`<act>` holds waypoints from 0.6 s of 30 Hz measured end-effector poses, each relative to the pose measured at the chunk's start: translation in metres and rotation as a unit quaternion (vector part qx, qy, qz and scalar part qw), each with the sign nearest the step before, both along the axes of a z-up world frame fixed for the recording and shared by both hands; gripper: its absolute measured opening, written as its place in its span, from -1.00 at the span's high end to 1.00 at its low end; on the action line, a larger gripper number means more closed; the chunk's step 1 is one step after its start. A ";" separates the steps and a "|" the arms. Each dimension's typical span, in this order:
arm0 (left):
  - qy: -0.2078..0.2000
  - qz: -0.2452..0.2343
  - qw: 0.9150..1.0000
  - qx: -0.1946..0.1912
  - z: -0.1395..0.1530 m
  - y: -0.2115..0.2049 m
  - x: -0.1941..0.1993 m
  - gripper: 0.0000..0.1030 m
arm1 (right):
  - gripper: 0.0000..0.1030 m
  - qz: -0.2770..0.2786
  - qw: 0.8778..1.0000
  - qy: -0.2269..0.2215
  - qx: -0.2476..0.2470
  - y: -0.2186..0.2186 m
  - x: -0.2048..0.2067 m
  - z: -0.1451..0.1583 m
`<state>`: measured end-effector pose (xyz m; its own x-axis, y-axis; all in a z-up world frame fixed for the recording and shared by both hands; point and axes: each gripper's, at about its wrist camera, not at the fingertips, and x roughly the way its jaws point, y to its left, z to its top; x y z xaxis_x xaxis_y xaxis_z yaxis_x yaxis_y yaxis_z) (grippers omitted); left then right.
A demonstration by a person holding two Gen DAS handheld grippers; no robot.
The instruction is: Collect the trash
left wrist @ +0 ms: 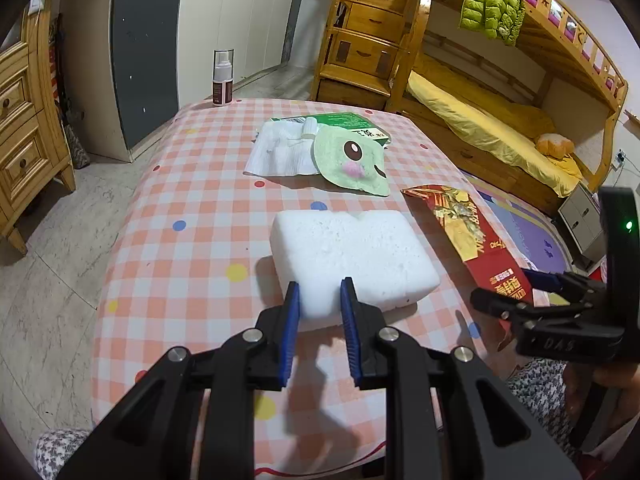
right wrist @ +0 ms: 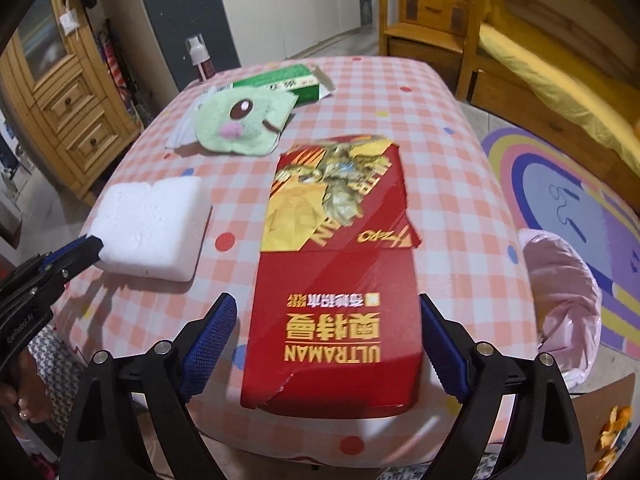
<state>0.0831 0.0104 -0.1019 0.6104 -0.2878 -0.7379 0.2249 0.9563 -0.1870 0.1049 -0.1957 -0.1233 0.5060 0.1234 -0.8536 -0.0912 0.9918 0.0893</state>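
A white foam block [left wrist: 352, 256] [right wrist: 152, 228] lies on the pink checked table [left wrist: 180, 200]. My left gripper [left wrist: 320, 284] [right wrist: 94, 244] is shut, its tips at the block's near edge; the foam shows through the narrow gap behind them. A flattened red Ultraman box [right wrist: 336, 280] [left wrist: 468, 232] lies to the right, its near end past the table edge. My right gripper [right wrist: 326, 300] [left wrist: 502, 286] is open wide and straddles that end. Its right pad sits at the box's edge; the left pad stands clear of it.
Farther back lie a green face cloth [left wrist: 352, 160], white paper [left wrist: 280, 152] and a green carton [right wrist: 280, 84]. A spray bottle [left wrist: 222, 78] stands at the far edge. A bin with a pink bag [right wrist: 560, 292] is right of the table, with orange peel [right wrist: 616, 424] on the floor.
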 end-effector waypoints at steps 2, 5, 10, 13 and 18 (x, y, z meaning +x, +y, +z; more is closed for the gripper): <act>0.000 -0.001 1.000 0.001 0.001 -0.001 0.000 0.63 | -0.53 -0.007 1.000 -0.007 -0.004 -0.001 -0.004 0.003; 0.001 -0.004 1.000 -0.002 0.002 -0.003 -0.001 0.63 | -0.52 -0.007 1.000 -0.025 -0.012 -0.002 -0.011 0.012; -0.007 -0.019 1.000 -0.004 0.009 -0.016 -0.003 0.63 | -0.52 -0.027 0.997 -0.067 0.002 -0.020 -0.024 0.041; -0.018 -0.040 0.999 -0.004 0.018 -0.033 -0.003 0.63 | -0.52 -0.044 0.995 -0.087 0.005 -0.038 -0.033 0.058; -0.033 -0.092 0.995 -0.002 0.032 -0.083 -0.001 0.63 | -0.52 -0.087 0.990 -0.108 0.014 -0.082 -0.051 0.077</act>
<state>0.0824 -0.0722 -0.0698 0.5938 -0.4016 -0.6972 0.4077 0.8972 -0.1696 0.0540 -0.2775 -0.0462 0.6919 0.0392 -0.7209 0.0617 0.9917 0.1132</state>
